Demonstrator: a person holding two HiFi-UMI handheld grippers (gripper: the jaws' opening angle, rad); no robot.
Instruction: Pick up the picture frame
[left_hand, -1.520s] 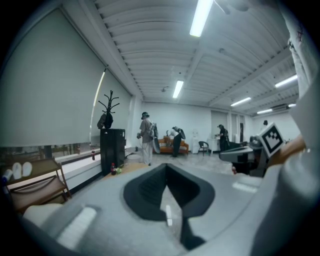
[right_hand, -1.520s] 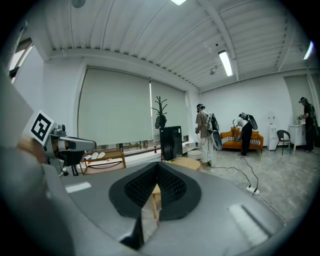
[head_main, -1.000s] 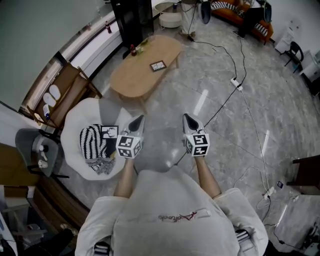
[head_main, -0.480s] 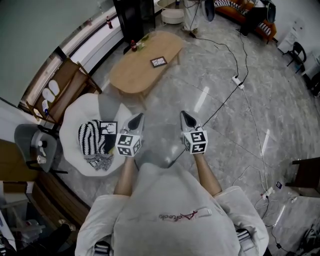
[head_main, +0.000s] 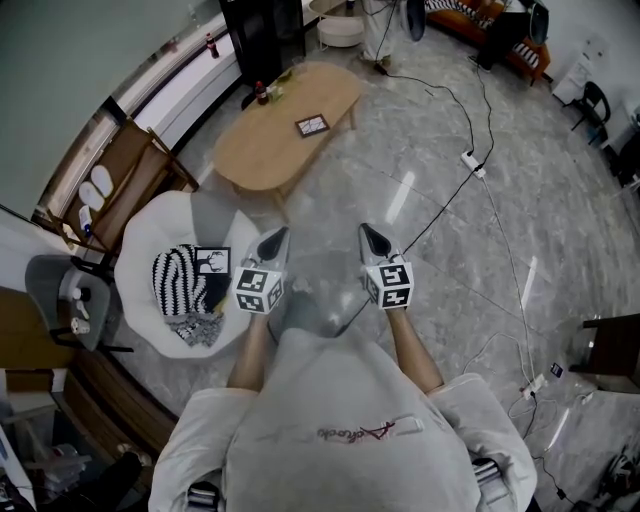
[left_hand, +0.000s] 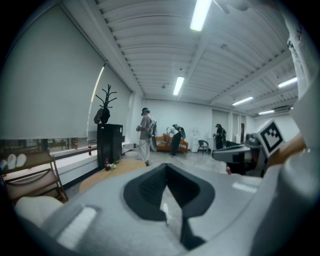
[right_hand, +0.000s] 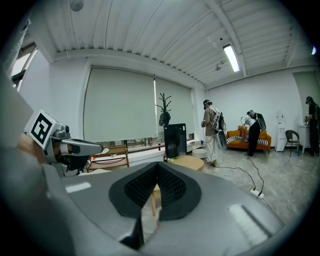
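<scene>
Both tools are pointing forward over the grey floor, each with its 2 jaws pressed together on nothing. The left tool (head_main: 277, 238) is hanging just beside a white armchair (head_main: 150, 230), where a small black-and-white framed picture (head_main: 212, 262) is leaning against a striped cushion (head_main: 178, 282). A dark picture frame (head_main: 312, 125) is lying flat toward the right end of the oval wooden counter (head_main: 255, 150), well apart from the right tool (head_main: 368, 232). A bottle (head_main: 261, 94) is standing at the counter's far edge.
</scene>
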